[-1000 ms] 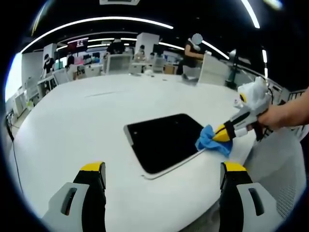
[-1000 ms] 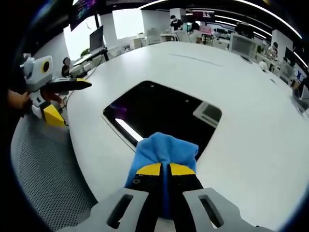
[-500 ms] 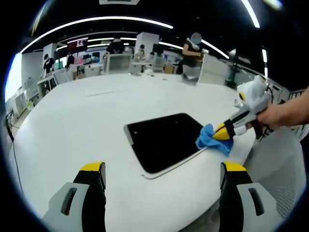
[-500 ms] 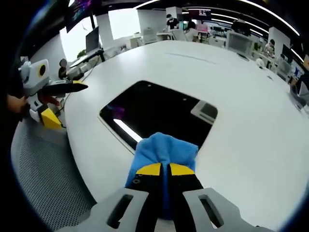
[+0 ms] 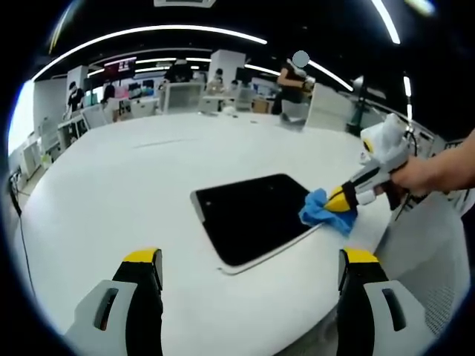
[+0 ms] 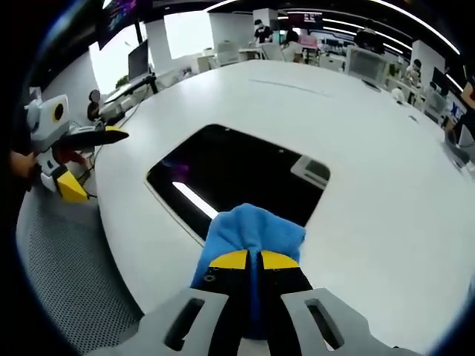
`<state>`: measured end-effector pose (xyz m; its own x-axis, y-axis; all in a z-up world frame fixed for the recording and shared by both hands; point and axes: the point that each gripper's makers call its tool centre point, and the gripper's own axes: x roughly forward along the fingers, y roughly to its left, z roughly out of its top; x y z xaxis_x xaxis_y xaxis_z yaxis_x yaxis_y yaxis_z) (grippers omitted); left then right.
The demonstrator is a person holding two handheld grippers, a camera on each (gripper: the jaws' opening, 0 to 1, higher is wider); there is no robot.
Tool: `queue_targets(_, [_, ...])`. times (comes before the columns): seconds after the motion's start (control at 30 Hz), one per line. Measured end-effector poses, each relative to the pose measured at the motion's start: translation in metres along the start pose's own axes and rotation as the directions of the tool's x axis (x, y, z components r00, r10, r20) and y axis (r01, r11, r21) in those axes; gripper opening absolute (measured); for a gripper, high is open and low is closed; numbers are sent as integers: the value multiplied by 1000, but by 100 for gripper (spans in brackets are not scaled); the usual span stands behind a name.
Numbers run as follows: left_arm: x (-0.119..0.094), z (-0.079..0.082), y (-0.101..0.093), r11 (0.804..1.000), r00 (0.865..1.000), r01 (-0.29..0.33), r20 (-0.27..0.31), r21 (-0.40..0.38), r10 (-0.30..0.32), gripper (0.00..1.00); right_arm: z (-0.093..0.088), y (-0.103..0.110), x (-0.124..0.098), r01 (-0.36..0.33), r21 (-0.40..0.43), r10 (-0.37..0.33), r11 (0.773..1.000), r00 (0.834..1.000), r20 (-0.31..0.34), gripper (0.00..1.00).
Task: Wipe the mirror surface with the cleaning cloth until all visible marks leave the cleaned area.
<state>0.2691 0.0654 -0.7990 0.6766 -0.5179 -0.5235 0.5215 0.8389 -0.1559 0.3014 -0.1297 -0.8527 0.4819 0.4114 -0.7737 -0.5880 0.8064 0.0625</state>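
Right claw pinching blue cleaning cloth at the flat-lying mirror edge; left claw spread.

One mirror, one blue cloth, one white table, two grippers

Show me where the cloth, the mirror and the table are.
cloth [image 6: 252, 231], right gripper view, its blue top fold
mirror [image 5: 249, 215], left gripper view, middle of the dark glass
table [image 5: 119, 185], left gripper view, bare white top
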Motion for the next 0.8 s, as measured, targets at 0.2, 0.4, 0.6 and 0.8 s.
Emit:
queue_targets(0.2, [0, -1, -1, 1000, 1000, 5, -4, 2, -5, 99, 3, -3, 2, 8, 3, -8, 1000, 1000, -2, 0])
queue_targets(0.4, [0, -1, -1, 1000, 1000, 5, -5, 0, -5, 99, 7, -7, 5, 12, 2, -12, 1000, 1000, -5, 0])
queue_targets(0.6, [0, -1, -2, 1000, 1000, 8, -7, 0, -8, 99, 11, -11, 9, 19, -1, -19, 1000, 1000, -7, 0])
queue_targets(0.8, [0, -1, -1, 1000, 1000, 7, -7, -4, -7, 99, 17, -17, 13, 26, 2, -26, 1000, 1000, -8, 0])
